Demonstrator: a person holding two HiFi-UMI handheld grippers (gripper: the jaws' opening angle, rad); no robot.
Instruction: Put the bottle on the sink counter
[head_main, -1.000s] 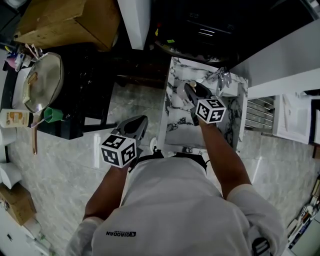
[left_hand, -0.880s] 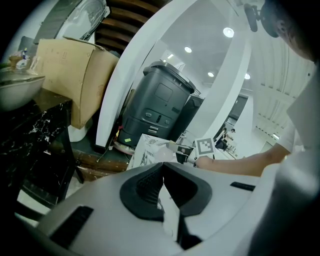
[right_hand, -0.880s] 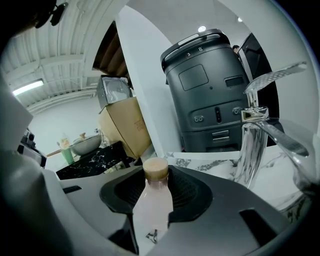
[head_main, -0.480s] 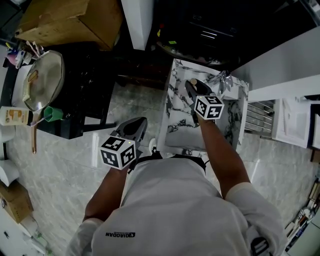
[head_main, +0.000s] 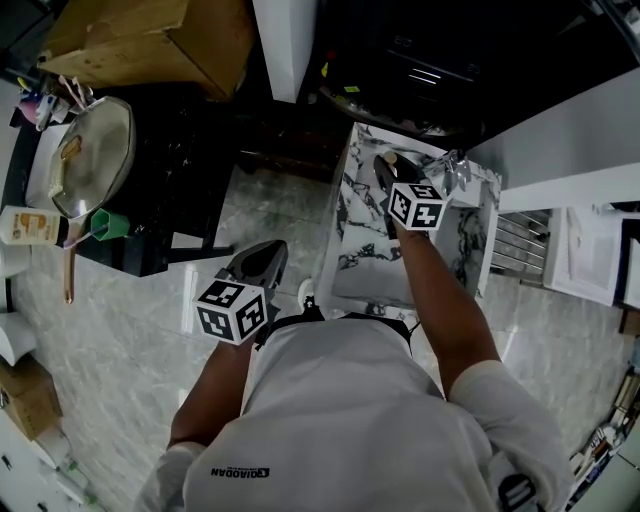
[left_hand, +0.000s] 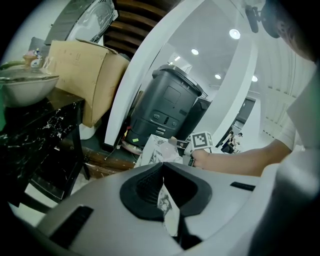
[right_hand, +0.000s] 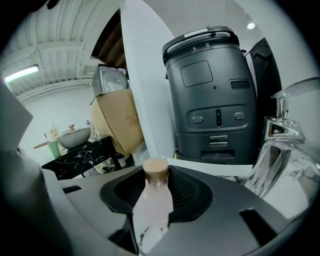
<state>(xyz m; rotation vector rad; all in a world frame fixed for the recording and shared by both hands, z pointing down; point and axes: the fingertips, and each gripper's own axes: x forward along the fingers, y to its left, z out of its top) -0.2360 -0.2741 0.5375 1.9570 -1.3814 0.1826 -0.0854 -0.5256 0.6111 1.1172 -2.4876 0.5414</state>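
Observation:
A pale pink bottle (right_hand: 152, 205) with a brown cap stands upright between the jaws of my right gripper (right_hand: 155, 181), which is shut on its body. In the head view that gripper (head_main: 386, 168) hovers over the far end of the white marble sink counter (head_main: 352, 235), near the chrome faucet (head_main: 455, 165); only the bottle's cap (head_main: 391, 159) peeks past the jaws. My left gripper (head_main: 262, 256) hangs low over the floor left of the counter, shut, holding nothing. Seen from the left gripper view, its jaws (left_hand: 163, 169) meet, with the counter beyond.
To the left, a black marble table (head_main: 170, 200) bears a lidded pan (head_main: 85, 155), a green cup (head_main: 105, 228) and a cream bottle (head_main: 30, 228). A cardboard box (head_main: 150, 40) and a white pillar (head_main: 285, 40) stand behind. A dark grey machine (right_hand: 215, 90) rises beyond the counter.
My right gripper has carried the bottle a little farther over the counter toward the faucet. The left gripper has drifted slightly left and stays shut.

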